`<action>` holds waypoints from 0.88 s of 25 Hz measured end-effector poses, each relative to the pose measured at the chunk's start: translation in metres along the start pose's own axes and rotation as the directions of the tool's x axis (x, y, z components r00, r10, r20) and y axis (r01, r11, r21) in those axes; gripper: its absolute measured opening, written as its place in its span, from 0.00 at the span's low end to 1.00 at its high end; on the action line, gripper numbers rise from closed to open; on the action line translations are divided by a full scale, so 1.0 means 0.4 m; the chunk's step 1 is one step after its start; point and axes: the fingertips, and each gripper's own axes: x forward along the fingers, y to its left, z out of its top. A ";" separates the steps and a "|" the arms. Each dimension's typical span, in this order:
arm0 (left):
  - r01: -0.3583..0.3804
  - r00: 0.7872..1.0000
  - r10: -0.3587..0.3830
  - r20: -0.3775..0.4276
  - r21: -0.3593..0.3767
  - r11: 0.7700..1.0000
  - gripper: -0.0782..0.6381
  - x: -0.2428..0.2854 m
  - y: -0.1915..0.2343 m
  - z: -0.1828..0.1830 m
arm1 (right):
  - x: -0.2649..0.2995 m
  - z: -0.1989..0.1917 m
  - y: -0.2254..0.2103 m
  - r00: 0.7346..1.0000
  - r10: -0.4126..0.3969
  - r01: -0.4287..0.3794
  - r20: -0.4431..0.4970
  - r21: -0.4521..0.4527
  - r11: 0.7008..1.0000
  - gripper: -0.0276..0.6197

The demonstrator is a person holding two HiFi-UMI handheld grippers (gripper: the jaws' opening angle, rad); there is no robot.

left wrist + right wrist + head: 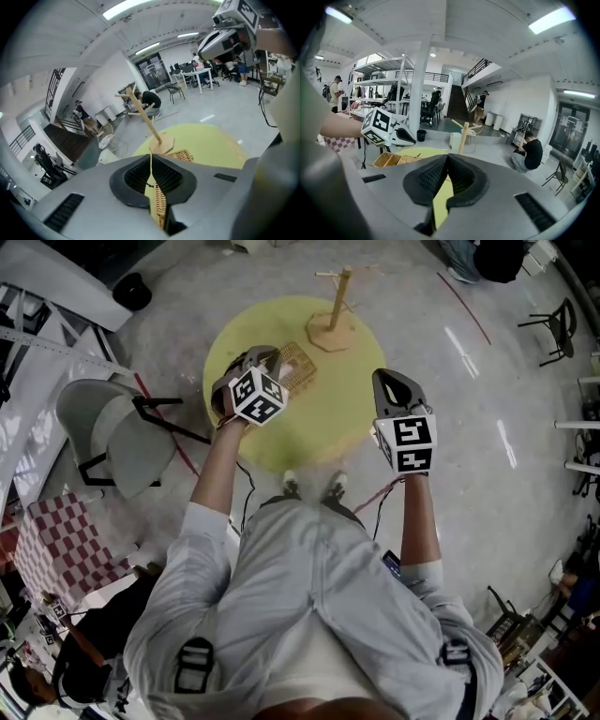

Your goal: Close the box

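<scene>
Biggest thing in front of me is the round yellow counter (319, 423), standing on a pale polished floor (469, 362). A grey folding chair (111, 432) is off its left side, well apart from it.

Now the two claws. My left claw (150, 159) is out over the far-left part of the counter. Its jaws are drawn in to a hairline slit, and woven wicker shows through that slit and just past the tips. I can't make out any pinch on it. From the right gripper view this claw sits just above the weave, and I see no contact.

My right claw (447, 159) is over the counter's right edge, nearer to me and well apart from the left one. Its jaws are pressed nearly together too, with nothing between them. Only a sliver of yellow counter top shows through the gap.

Next down in size is the wooden peg stand (335, 310). It's upright on its flat base at the far side of the counter, with a crossbar near the top.

Smallest is the wicker box (386, 160), on the far-left of the counter, right beneath the left claw. It's open. Its lid (409, 159) lies laid out flat beside the basket part, on the side toward the stand.
</scene>
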 end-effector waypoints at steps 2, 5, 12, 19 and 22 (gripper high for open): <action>-0.023 0.999 0.023 0.036 0.007 1.000 0.15 -0.038 -0.002 0.051 | -0.027 0.021 -0.024 1.000 -0.013 0.013 0.023 -0.015 1.000 0.08; -0.041 0.995 0.040 0.092 0.007 0.999 0.15 -0.099 -0.017 0.122 | -0.070 0.043 -0.058 0.998 -0.034 0.036 0.054 -0.035 0.999 0.08; -0.041 0.967 0.052 0.250 -0.048 0.998 0.15 -0.231 -0.048 0.280 | -0.160 0.102 -0.121 0.987 -0.070 0.080 0.144 -0.064 0.995 0.08; 0.010 0.893 0.088 0.441 -0.215 0.976 0.15 -0.363 -0.031 0.377 | -0.234 0.163 -0.132 0.967 -0.071 0.082 0.245 -0.037 0.996 0.08; 0.006 0.875 0.121 0.469 -0.261 0.965 0.15 -0.387 -0.022 0.383 | -0.256 0.180 -0.141 0.957 -0.067 0.067 0.283 0.008 0.998 0.08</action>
